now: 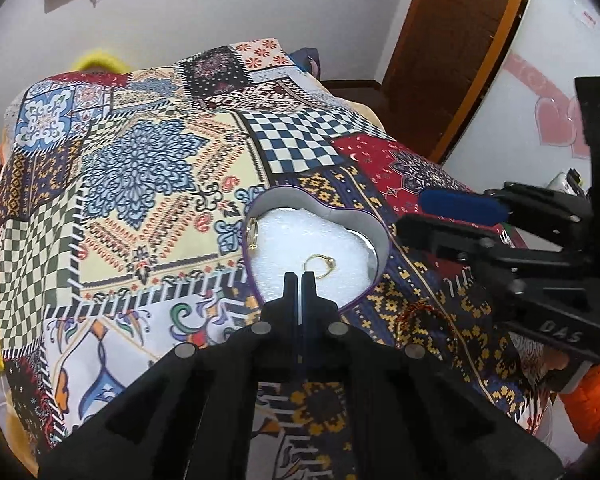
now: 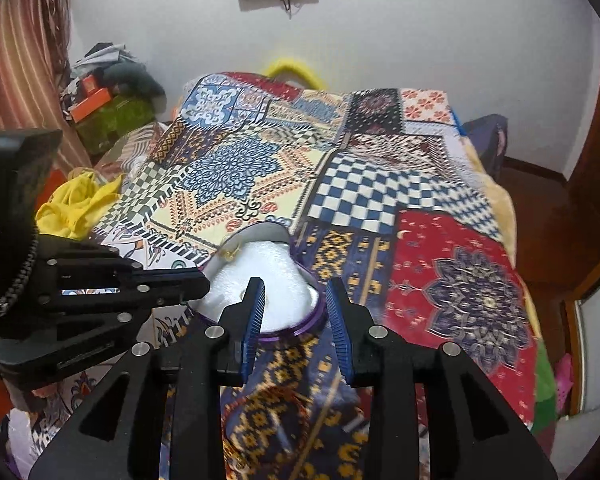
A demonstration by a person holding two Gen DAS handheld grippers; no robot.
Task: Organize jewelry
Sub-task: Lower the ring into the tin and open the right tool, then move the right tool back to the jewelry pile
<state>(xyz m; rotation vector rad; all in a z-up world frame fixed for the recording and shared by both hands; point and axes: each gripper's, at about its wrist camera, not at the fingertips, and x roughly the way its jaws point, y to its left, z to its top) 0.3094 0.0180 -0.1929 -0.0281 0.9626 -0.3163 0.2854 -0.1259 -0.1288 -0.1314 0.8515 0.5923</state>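
From the left wrist, the left tool is sitting clenched and empty over the purple heart-shaped tin with white foam lining, where a thin gold ring is lying loose, so a careless dip risks flicking it out. From the right wrist, the right tool is hanging released and empty at the tin's rim; the red-and-gold bracelet is lying outside on the patchwork bedspread, risking getting lost in its pattern.

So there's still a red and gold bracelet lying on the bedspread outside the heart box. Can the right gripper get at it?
Probably yes. The bracelet lies uncovered on the bedspread beside the heart box, and the right gripper hovers over that area with its jaws apart and empty.
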